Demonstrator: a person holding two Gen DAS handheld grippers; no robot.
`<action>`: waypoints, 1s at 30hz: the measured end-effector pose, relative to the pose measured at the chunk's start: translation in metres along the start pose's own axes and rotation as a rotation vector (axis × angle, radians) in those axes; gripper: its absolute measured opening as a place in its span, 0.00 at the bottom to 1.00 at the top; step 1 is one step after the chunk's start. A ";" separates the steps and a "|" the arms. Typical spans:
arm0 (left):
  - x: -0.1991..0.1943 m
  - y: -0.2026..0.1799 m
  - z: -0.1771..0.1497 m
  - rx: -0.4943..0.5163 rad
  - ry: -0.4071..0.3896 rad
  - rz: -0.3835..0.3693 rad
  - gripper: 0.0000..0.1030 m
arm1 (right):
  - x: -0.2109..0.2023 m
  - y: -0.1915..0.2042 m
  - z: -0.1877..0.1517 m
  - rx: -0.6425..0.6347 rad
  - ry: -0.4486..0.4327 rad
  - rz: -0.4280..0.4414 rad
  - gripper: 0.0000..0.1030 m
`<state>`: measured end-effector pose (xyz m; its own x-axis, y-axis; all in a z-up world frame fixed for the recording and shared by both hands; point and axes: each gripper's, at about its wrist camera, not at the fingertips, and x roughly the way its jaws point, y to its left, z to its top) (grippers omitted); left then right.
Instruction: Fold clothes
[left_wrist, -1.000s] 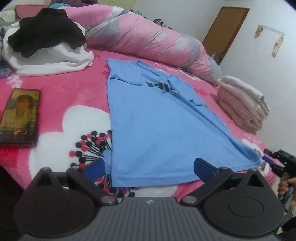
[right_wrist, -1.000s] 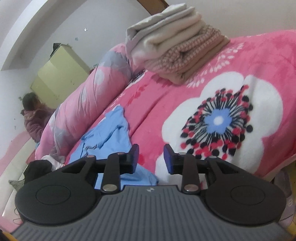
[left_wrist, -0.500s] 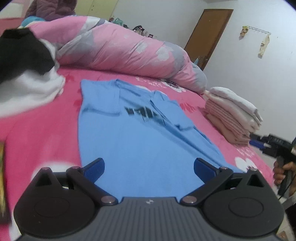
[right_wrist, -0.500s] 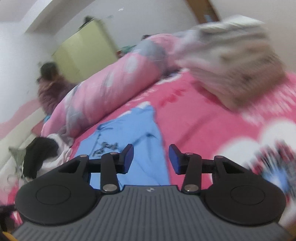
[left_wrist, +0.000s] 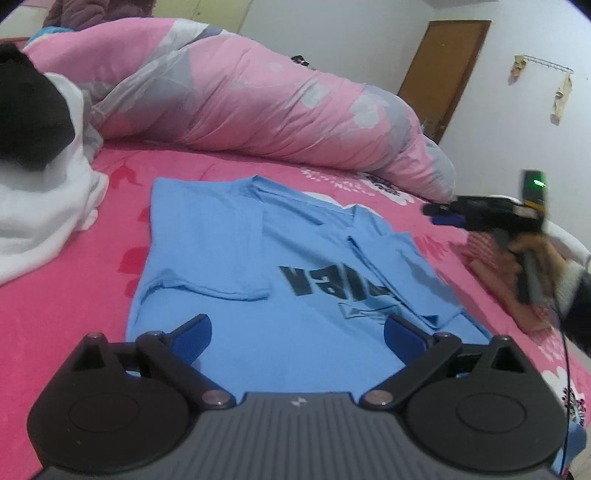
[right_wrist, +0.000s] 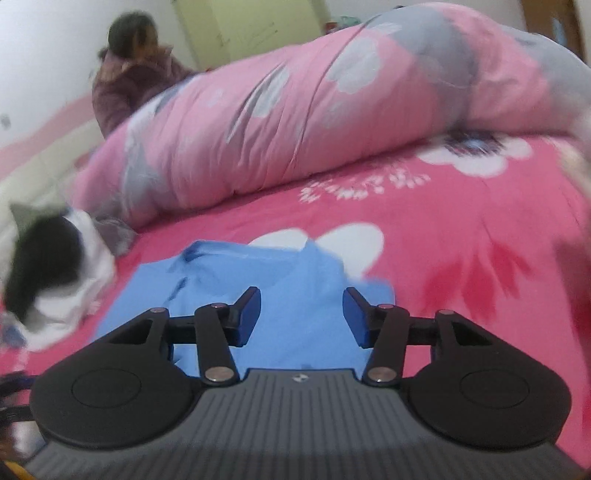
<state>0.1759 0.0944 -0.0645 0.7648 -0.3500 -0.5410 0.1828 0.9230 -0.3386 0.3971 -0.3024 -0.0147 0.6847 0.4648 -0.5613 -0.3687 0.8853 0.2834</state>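
— Blue shirt (left_wrist: 280, 266): where is it?
— Flat on the pink bedspread (left_wrist: 66, 295), both sleeves folded in, dark lettering up, collar toward the rolled quilt (left_wrist: 258, 99).
— Left gripper (left_wrist: 297, 328)?
— Jaws wide apart over the shirt's near part, nothing between them.
— Right gripper (right_wrist: 301, 317)?
— Jaws opening, empty, above the collar end. The left view shows a hand (left_wrist: 532, 258) holding it at the shirt's right.
— Other clothes?
— White and black pile (left_wrist: 40, 155) at the left.
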 end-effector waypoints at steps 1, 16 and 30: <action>0.001 0.003 -0.001 -0.004 -0.004 -0.002 0.97 | 0.018 -0.003 0.007 -0.009 0.018 0.002 0.47; 0.017 0.022 -0.008 -0.012 -0.026 0.000 0.94 | 0.109 0.015 0.021 -0.219 0.135 -0.051 0.01; 0.030 0.016 -0.011 0.041 0.004 0.049 0.93 | 0.128 0.023 0.028 -0.376 0.054 -0.229 0.11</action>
<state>0.1947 0.0969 -0.0949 0.7711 -0.3044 -0.5593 0.1700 0.9449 -0.2799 0.4939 -0.2224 -0.0587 0.7452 0.2474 -0.6192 -0.4216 0.8943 -0.1500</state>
